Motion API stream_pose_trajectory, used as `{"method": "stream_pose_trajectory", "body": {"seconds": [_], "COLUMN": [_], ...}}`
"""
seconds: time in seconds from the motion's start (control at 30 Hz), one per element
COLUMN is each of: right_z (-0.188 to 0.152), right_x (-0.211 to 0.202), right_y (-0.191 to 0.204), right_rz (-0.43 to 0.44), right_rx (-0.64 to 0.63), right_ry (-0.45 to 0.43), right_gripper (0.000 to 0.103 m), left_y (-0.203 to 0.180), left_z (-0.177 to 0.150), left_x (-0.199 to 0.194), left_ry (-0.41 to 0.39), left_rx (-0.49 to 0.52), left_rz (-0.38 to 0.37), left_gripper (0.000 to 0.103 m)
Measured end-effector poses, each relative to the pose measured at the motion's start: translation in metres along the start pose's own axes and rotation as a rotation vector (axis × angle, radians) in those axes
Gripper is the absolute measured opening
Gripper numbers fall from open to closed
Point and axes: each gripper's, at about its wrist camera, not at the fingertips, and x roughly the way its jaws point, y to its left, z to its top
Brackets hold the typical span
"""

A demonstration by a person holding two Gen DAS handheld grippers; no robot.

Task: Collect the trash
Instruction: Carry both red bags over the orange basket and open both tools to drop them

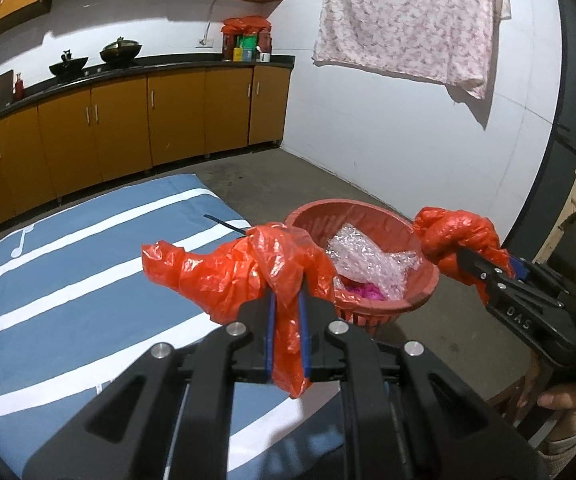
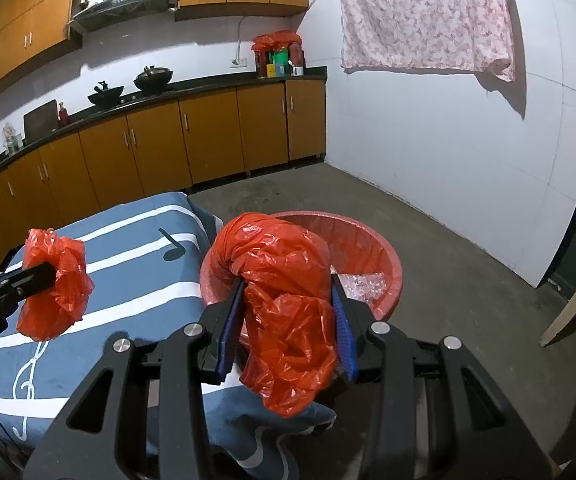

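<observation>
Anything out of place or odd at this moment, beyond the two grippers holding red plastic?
One thing: a thin black strip lies loose on the blue striped cloth, just left of the red basket, not in it. The bubble wrap sits inside the basket.

Thin glossy plastic against matt cloth and rough floor.

I saw crinkled, shiny orange plastic bags [image 1: 244, 268] [image 2: 288, 304], a smooth red plastic basket [image 1: 383, 220] holding clear bubble wrap [image 1: 371, 260], matt black gripper arms with bright metal bolts [image 1: 337, 327], a matt blue cloth [image 2: 136, 280], a rough grey floor [image 2: 467, 280] and satin wood-look cabinets [image 1: 120, 128].
</observation>
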Motion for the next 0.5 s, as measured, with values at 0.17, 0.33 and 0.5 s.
{"method": "stream_pose_trajectory", "body": {"seconds": [0.17,0.33,0.5], "right_z": [-0.002,-0.002,-0.002], "right_x": [0.000,0.001,0.001], "right_y": [0.000,-0.002,-0.005], "right_rz": [-0.004,-0.011,-0.021], "right_rx": [-0.001,0.007,0.012], "right_ry": [0.001,0.005,0.008], "right_gripper": [0.041,0.041,0.041], "left_y": [-0.003,-0.004,-0.003], "left_z": [-0.001,0.000,0.001], "left_x": [0.004,0.009,0.013], "left_ry": [0.008,0.021,0.030], "left_rx": [0.007,0.000,-0.006], "left_rz": [-0.005,-0.016,-0.034], "left_gripper": [0.011,0.011,0.011]}}
